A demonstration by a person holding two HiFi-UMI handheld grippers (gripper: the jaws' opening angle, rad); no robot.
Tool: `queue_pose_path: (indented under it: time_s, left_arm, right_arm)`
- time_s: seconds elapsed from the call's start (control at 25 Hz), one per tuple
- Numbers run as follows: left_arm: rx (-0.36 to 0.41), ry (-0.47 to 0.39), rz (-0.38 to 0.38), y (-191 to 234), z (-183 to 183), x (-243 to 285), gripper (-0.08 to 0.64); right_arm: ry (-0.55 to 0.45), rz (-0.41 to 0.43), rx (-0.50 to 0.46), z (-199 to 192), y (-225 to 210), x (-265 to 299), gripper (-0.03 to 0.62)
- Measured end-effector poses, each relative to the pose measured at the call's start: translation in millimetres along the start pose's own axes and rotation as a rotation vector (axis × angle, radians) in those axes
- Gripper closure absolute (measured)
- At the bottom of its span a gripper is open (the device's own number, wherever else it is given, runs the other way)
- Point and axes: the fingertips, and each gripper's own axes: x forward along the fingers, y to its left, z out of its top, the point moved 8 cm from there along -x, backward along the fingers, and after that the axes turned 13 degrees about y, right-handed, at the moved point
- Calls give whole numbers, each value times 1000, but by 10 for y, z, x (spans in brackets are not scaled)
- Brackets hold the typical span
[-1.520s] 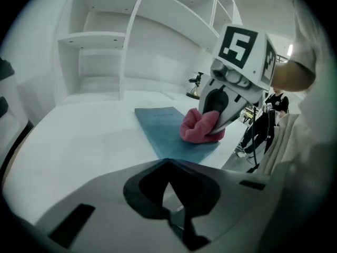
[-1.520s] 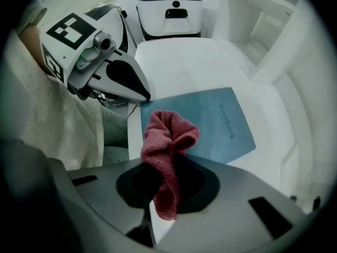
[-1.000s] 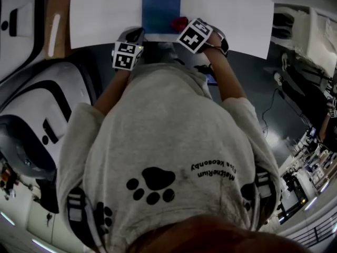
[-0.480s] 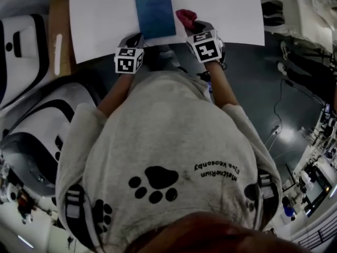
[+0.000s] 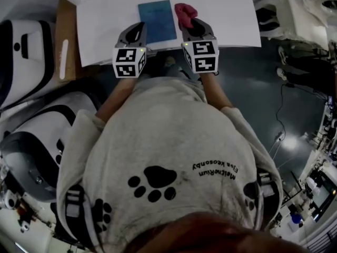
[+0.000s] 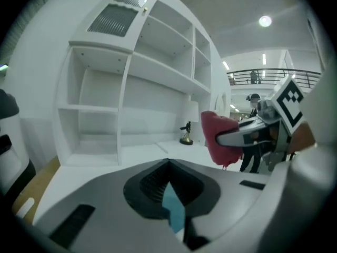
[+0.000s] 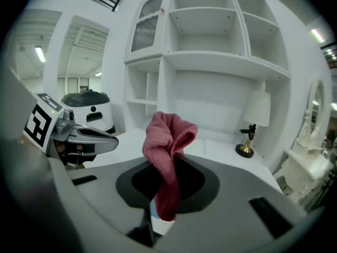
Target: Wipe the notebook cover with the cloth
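Two risks: the right gripper [image 5: 192,28], clamped on the cloth [image 5: 185,13] just beside the notebook [image 5: 156,21], pinches only a fold, which may slip out mid-wipe. The left gripper [image 5: 137,33], closed and empty, seems not to pin the notebook, so it may slide across the table [image 5: 226,20].

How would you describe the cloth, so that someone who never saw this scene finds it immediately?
On the white table, look just right of the blue notebook. There the right gripper pinches a cloth in its jaws. It is the only pink-red, fuzzy, crumpled thing there.
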Motion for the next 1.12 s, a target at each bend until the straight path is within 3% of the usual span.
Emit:
queue_pose_path:
  time_s: [0.24,0.52,0.68,1.12]
  left_arm:
    - [39,-199,55,-195,479,-337,548]
    - [89,-331,107,-449,872,-643,548]
    - [120,-373,121,-582,986,-747,548]
    - [112,-421,144,-681,1084,-886,548]
  right_arm:
    - [-169,12,22,240,30,-261,534]
    - [-291,15,3,459,-7,-566,534]
    - [-329,14,4,489,-40,-681,534]
    - [-383,-9,0,522,-70,-869,534]
